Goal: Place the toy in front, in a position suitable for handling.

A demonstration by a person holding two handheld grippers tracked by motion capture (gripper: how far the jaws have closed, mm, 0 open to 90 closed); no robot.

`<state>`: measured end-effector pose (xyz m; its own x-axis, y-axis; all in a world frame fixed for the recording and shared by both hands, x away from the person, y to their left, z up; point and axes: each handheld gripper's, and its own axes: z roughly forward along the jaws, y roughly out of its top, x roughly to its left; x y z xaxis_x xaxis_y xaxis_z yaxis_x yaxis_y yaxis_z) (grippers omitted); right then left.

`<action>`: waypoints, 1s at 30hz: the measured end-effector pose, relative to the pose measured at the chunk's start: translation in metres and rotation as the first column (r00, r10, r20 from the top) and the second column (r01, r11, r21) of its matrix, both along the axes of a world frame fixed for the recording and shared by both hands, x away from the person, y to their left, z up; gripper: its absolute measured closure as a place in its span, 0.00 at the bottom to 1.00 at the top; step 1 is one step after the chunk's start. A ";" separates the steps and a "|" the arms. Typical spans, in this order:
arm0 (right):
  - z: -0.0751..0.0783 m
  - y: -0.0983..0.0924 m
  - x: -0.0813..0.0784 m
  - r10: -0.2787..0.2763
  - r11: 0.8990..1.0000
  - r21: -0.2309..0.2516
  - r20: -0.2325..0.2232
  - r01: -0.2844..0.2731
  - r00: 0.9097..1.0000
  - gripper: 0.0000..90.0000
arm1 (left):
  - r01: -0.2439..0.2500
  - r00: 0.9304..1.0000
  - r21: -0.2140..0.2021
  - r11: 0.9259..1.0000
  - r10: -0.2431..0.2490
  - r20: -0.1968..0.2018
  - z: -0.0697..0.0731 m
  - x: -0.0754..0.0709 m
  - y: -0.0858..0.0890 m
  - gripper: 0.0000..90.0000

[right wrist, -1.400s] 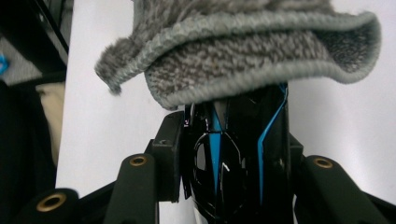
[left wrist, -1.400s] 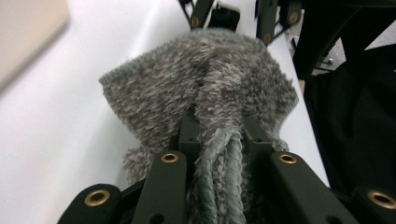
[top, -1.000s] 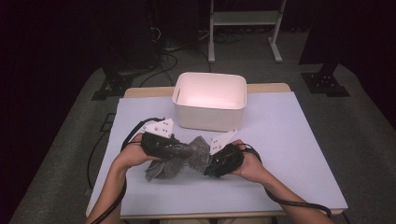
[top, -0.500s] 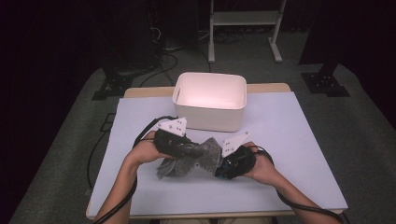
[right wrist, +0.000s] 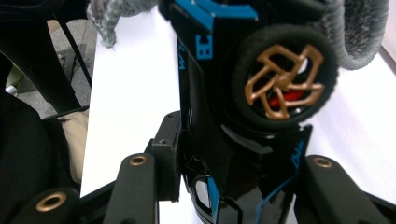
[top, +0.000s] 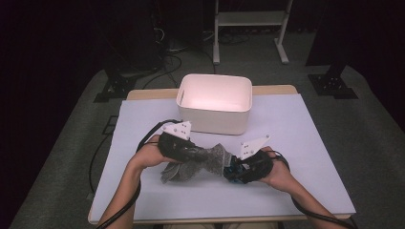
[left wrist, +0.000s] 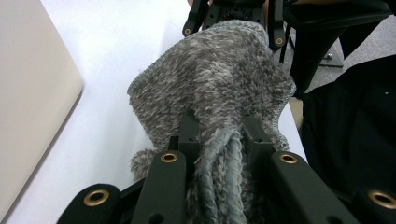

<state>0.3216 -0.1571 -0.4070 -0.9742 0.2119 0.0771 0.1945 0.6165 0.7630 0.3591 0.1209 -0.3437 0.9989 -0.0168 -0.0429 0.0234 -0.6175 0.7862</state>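
Low over the table (top: 305, 143), both hands angle inward, just before the bin (top: 215, 102). Left gripper (left wrist: 218, 140) pinches a grey sock (top: 200, 162); right gripper (right wrist: 233, 154) clamps a black-and-blue toy car (right wrist: 243, 93), its nose buried in the sock.

A bin (top: 214, 102) stood on the table (top: 305, 143) at twelve o'clock, toward the far edge. Before it, near the middle of the table, a sock (top: 198, 164) lay on the surface, with the left gripper (top: 193, 153) on its nine o'clock end. At three o'clock of the sock, touching it, was a toy car (top: 232, 170), with the right gripper (top: 239, 171) around it. Both lay well apart from the table's near edge at six o'clock.
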 end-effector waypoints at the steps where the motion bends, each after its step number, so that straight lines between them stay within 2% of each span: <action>1: 0.000 -0.001 -0.001 -0.001 1.000 -0.004 0.004 0.001 1.000 0.61 | 0.000 1.000 -0.001 1.000 0.000 -0.003 -0.001 0.000 0.000 0.83; 5: 0.001 -0.003 -0.004 0.000 1.000 -0.012 0.013 0.000 1.000 0.61 | 0.001 1.000 -0.036 0.999 -0.002 -0.013 -0.002 0.002 -0.001 0.83; 10: 0.000 -0.002 -0.002 -0.008 1.000 0.001 0.003 0.008 1.000 0.61 | 0.051 0.999 -0.008 0.999 -0.052 -0.008 -0.005 -0.002 -0.021 0.83; 12: 0.000 -0.002 -0.002 -0.013 1.000 0.008 0.004 0.013 1.000 0.61 | 0.055 0.998 -0.011 0.998 -0.055 -0.003 -0.004 -0.002 -0.025 0.83; 16: 0.000 -0.002 -0.001 -0.008 1.000 0.025 -0.007 0.009 1.000 0.62 | 0.064 0.998 -0.019 0.998 -0.064 -0.001 0.002 -0.003 -0.024 0.84; 20: 0.004 0.007 0.003 0.011 0.998 0.061 -0.021 -0.010 1.000 0.61 | 0.056 0.998 -0.036 0.998 -0.055 0.019 0.016 -0.006 -0.016 0.84; 23: 0.006 0.015 0.005 0.033 0.996 0.088 -0.027 -0.030 0.999 0.61 | 0.058 0.998 -0.038 0.998 -0.057 0.026 0.021 -0.007 -0.012 0.84; 26: 0.001 0.022 0.005 0.035 0.998 0.054 -0.024 -0.034 0.999 0.61 | 0.051 0.999 0.003 0.999 -0.051 0.019 0.014 -0.008 -0.015 0.84; 28: -0.001 0.021 0.004 0.035 0.998 0.054 -0.019 -0.034 0.999 0.61 | 0.047 0.999 -0.023 0.999 -0.046 0.011 0.011 -0.008 -0.014 0.84; 30: 0.001 0.020 0.003 0.031 0.999 0.035 -0.015 -0.031 0.999 0.60 | 0.059 0.998 -0.029 0.998 -0.058 0.005 0.010 -0.007 -0.016 0.84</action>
